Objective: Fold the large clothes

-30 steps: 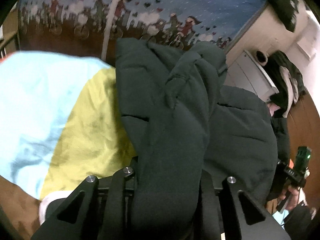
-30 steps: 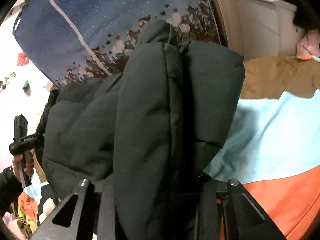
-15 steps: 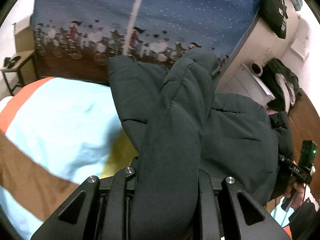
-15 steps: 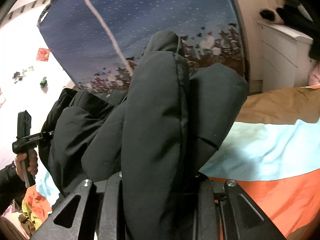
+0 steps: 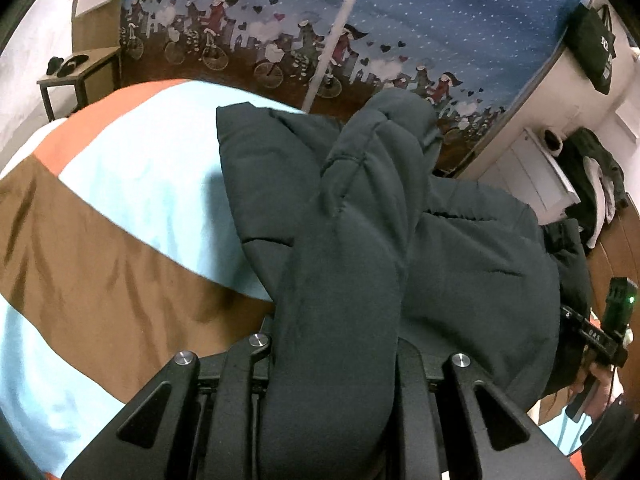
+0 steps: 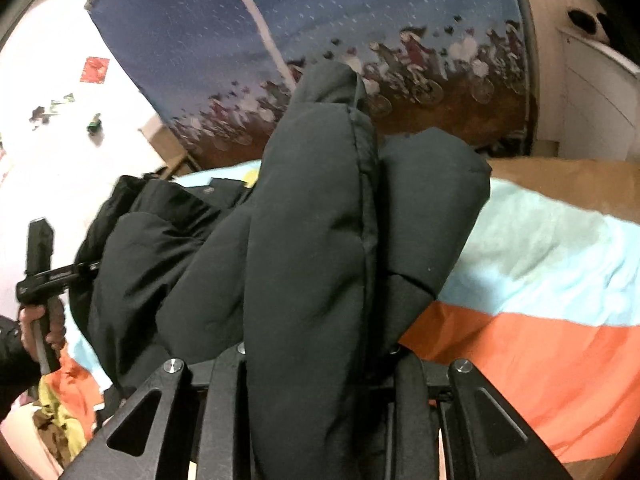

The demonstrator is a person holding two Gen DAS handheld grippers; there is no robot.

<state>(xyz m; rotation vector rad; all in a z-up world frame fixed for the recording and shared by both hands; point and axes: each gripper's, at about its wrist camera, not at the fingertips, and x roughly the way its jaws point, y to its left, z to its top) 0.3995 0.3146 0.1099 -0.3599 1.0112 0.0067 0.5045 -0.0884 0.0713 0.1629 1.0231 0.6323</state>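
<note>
Both grippers lifted and swung since earlier frame; yellow patch gone from my left view. Left gripper (image 5: 332, 380) and right gripper (image 6: 316, 380) each clamp jacket (image 5: 460, 248), bunched ahead above bedspread (image 5: 132, 184). Risk: slick puffy fabric slipping out, fold collapsing.

Dim indoor light with a cool cast fills both views. The dark puffy quilted jacket (image 5: 360, 240) reads almost black and throws a soft shadow on the striped bedspread (image 5: 132, 184). Right wrist view is motion-blurred; fisheye bending and black vignette ring the edges.
</note>
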